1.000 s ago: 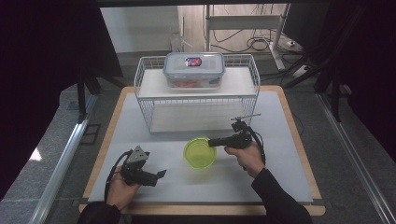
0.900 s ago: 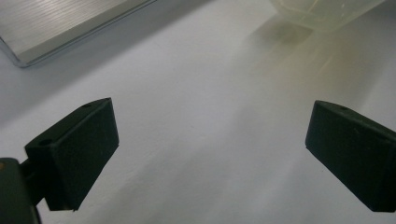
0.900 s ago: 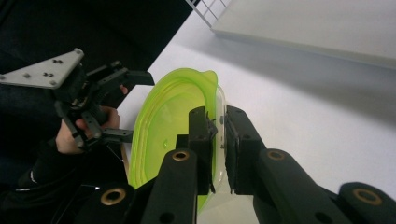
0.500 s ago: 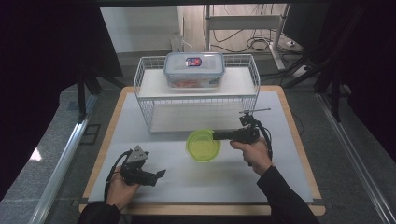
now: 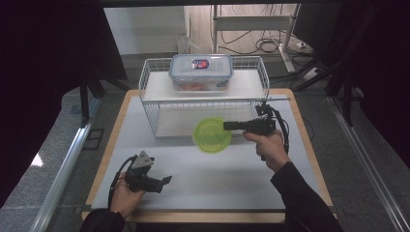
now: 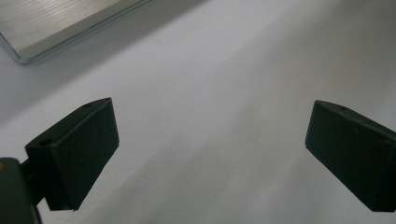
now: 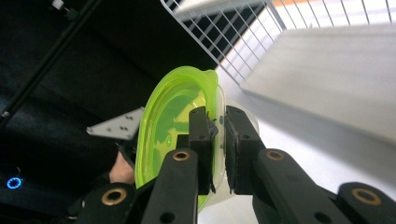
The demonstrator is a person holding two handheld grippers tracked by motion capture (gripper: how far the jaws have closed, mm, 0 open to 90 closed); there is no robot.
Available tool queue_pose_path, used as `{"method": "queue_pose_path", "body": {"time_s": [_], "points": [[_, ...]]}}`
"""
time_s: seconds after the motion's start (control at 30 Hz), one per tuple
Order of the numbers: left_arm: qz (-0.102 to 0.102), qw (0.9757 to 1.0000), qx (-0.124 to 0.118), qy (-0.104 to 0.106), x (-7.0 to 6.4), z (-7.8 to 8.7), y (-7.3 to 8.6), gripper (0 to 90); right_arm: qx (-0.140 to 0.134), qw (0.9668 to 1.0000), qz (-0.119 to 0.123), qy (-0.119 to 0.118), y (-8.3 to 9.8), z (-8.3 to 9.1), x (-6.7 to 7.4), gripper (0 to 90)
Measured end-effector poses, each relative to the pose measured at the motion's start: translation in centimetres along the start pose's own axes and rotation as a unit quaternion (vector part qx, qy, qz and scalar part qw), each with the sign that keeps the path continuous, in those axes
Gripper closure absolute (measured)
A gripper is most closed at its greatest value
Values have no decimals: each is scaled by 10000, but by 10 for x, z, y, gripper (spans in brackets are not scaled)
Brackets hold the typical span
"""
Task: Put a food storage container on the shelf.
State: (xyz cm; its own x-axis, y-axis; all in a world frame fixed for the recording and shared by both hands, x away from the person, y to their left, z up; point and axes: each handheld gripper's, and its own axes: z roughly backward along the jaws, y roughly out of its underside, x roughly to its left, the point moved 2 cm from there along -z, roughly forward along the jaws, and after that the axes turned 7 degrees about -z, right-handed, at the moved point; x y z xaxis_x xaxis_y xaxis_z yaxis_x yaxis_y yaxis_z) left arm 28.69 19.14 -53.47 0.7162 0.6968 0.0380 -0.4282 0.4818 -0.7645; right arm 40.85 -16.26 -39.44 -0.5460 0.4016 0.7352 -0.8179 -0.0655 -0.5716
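Both grippers are black: the left gripper (image 5: 167,180) carries a grey three-cornered plate (image 5: 142,159) and a black cable (image 5: 117,177); the right gripper (image 7: 218,128) has brass-coloured rivets (image 7: 180,155) on its arms. The person wears dark sleeves (image 5: 302,195).

A light wooden table with rounded corners (image 5: 302,126) stands under a pale grey mat (image 5: 217,174) that covers most of its top. Around it lies a grey speckled floor (image 5: 358,188), crossed on each side by a long metal rail (image 5: 65,183). Black curtains (image 5: 43,72) close off the left and right of the room. Behind the table, a pale wall (image 5: 140,29) catches bright light, and a white metal shelf frame (image 5: 251,21) stands above tangled black cables (image 5: 263,46) on the floor.
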Motion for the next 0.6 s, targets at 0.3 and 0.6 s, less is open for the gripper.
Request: {"method": "queue_pose_path", "body": {"time_s": [0.3, 0.6], "points": [[0, 10000, -26, 23, 0, 0, 0, 27, -233, 9996, 49, -141, -37, 11, 31, 832], [-8, 10000, -48, 67, -1, 0, 0, 27, -526, 9984, 41, -202, -83, 19, 56, 834]]}}
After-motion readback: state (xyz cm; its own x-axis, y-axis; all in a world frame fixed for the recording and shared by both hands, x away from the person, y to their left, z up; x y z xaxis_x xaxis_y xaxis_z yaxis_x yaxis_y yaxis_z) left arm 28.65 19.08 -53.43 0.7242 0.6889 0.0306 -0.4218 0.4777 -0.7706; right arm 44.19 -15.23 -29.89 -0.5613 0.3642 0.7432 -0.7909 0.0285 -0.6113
